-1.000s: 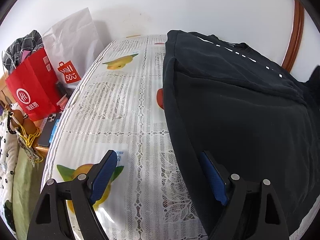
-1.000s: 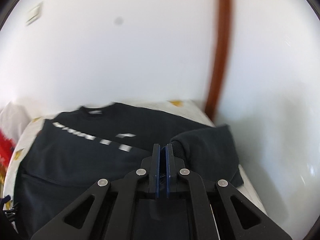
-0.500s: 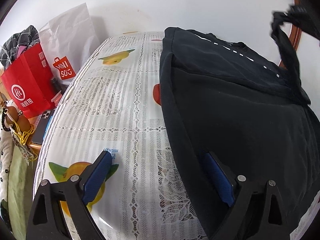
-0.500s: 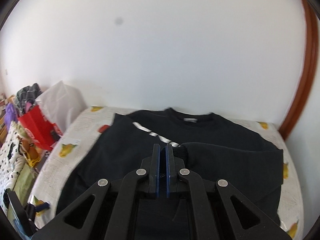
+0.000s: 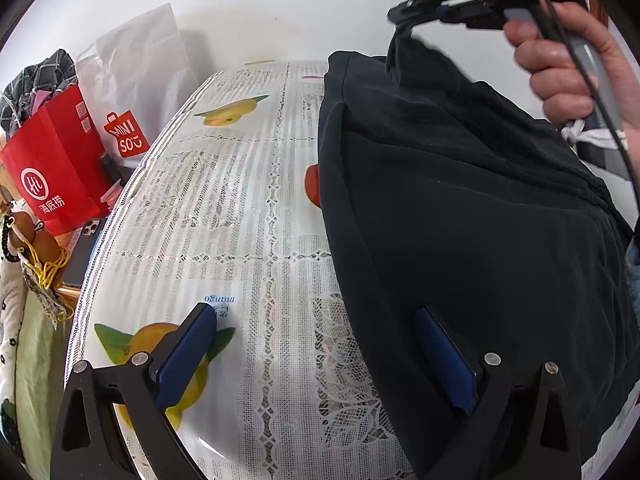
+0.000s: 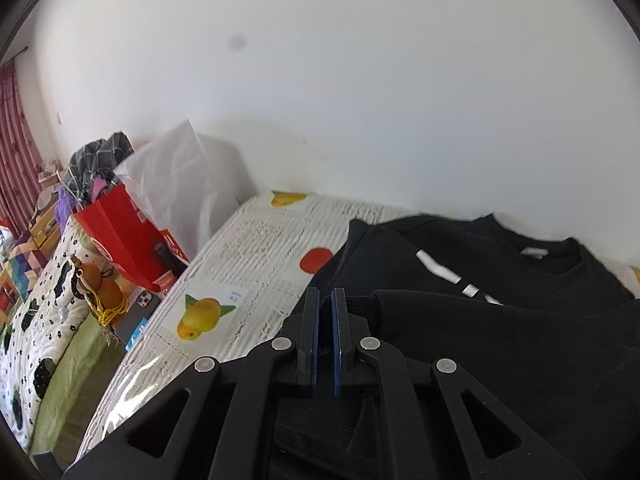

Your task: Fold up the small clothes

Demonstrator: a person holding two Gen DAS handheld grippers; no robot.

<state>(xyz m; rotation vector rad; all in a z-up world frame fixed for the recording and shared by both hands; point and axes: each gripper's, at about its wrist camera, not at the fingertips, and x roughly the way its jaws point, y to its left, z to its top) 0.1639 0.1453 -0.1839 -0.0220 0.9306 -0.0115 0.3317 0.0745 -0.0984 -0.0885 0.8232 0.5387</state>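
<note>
The sweatshirt (image 6: 500,320) is black with white marks. The tabletop (image 5: 224,208) cloth is white lace with yellow mangoes. At far left, a red bag (image 5: 52,160).

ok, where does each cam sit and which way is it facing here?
Left wrist: low over the fruit-print tablecloth, facing the white wall; open left gripper and the right hand show.
Right wrist: raised above the table, facing the wall; right gripper shut on the sleeve cuff.
Shared: black sweatshirt, red paper bag, tablecloth.
</note>
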